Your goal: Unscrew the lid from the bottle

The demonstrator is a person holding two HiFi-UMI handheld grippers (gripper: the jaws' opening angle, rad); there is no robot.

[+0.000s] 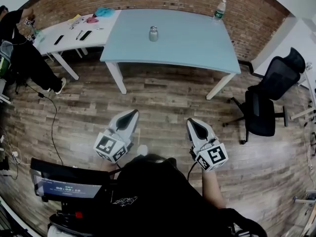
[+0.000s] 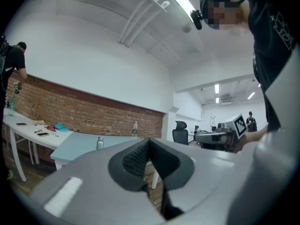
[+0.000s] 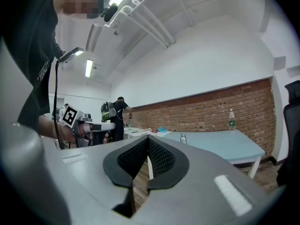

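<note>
Left gripper [image 1: 132, 113] and right gripper [image 1: 193, 123]: both jaws closed pad to pad, nothing between them, held level over the wood floor [image 1: 163, 98]. The small metal bottle [image 1: 153, 33] stands upright on the blue table [image 1: 197, 48], well apart from both grippers. It is too small to separate its lid from its body. A second person [image 1: 19, 48] at the white table [image 1: 69, 33] is cut off by the frame edge.

left hand-held gripper [image 1: 129, 116] and right hand-held gripper [image 1: 194, 124] level, jaws together, empty
</note>
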